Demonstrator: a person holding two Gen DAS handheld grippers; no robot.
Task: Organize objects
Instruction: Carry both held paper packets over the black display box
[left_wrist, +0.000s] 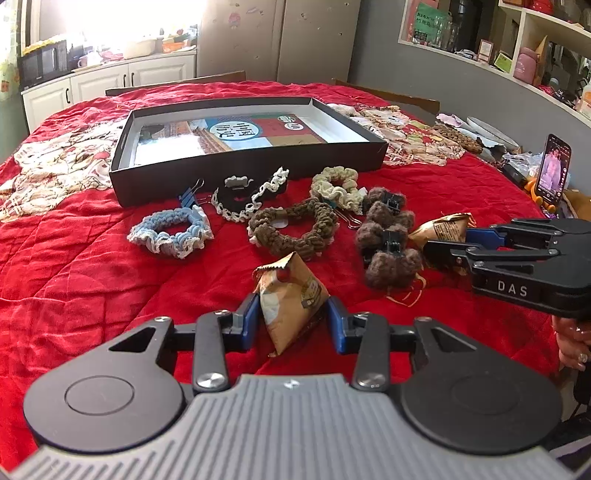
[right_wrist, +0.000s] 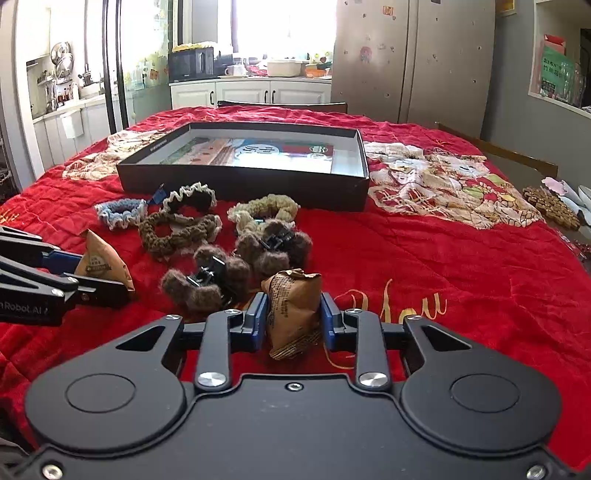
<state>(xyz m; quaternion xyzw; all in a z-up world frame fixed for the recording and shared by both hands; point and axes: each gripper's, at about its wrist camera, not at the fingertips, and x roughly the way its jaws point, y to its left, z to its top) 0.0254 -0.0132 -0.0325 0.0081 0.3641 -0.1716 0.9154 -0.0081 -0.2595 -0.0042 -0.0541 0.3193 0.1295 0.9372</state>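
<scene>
My left gripper (left_wrist: 291, 317) is shut on a brown triangular snack packet (left_wrist: 290, 299), low over the red tablecloth. My right gripper (right_wrist: 293, 319) is shut on a second brown packet (right_wrist: 293, 306); it shows at the right of the left wrist view (left_wrist: 443, 240). Ahead lie a blue scrunchie (left_wrist: 171, 236), a black-and-white one (left_wrist: 251, 197), a cream one (left_wrist: 336, 188), a brown one (left_wrist: 293, 230) and two fuzzy brown hair claws (left_wrist: 388, 240). Blue binder clips (left_wrist: 190, 197) lie by the open black box (left_wrist: 243, 166), which holds a printed sheet.
The red quilted cloth (right_wrist: 443, 266) covers the table, with embroidered patches left and right. A phone (left_wrist: 554, 168) stands lit at the right edge among clutter. Woven coasters (right_wrist: 550, 203) lie far right. Chairs, cabinets and a fridge stand behind the table.
</scene>
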